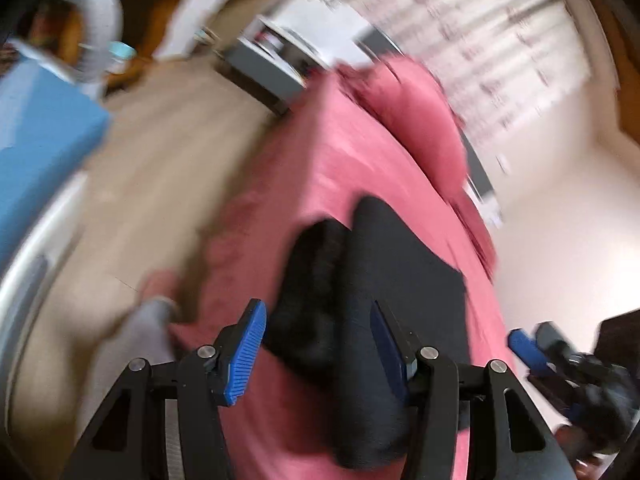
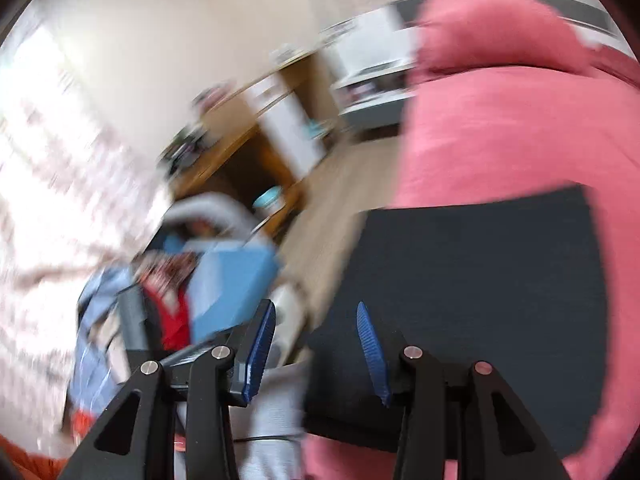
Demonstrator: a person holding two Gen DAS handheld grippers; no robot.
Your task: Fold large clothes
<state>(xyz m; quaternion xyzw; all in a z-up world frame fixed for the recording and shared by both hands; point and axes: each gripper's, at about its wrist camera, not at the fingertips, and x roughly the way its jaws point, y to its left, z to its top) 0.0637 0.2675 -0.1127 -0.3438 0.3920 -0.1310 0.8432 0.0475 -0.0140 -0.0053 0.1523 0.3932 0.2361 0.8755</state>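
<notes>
A pink bed cover (image 1: pixel 352 184) filled the middle of both blurred views, its far end heaped up. On it lay the folded dark garment (image 2: pixel 472 300), flat and rectangular. A blue box (image 1: pixel 44 148) stood left on the pale floor (image 1: pixel 168 168). The left gripper (image 1: pixel 316 344) stood apart, a dark fold between its pads, contact unclear. The right gripper (image 2: pixel 316 354) was also apart, empty.
</notes>
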